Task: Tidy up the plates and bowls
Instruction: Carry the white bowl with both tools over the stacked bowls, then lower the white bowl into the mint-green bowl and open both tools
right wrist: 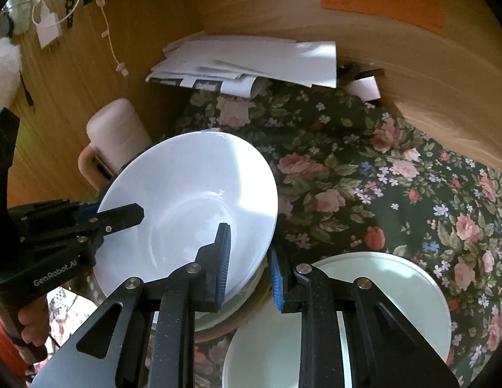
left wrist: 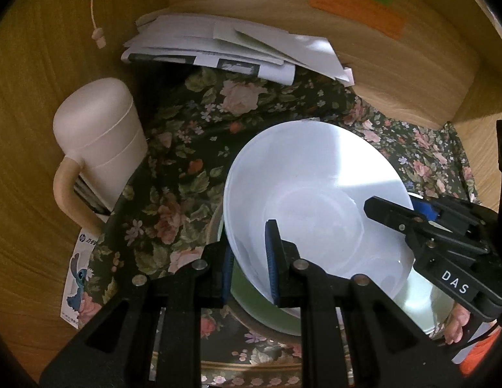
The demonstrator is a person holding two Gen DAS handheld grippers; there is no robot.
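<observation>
A large white bowl is held tilted above a table covered with a dark flowered cloth, gripped at opposite edges by two grippers. The left gripper has its fingers closed narrowly on the bowl's near-left rim, one blue pad inside the bowl and one outside. The right gripper pinches the opposite rim the same way, its fingers nearly together on the thin wall. Both grippers point steeply downward. Under the white bowl sits a green bowl on a flowered plate; whether the white bowl touches the green one cannot be told. Just beside this stack, to its right, lies a pale plate. A cream mug stands at the left, and a pile of papers lies at the back against a wooden wall.
</observation>
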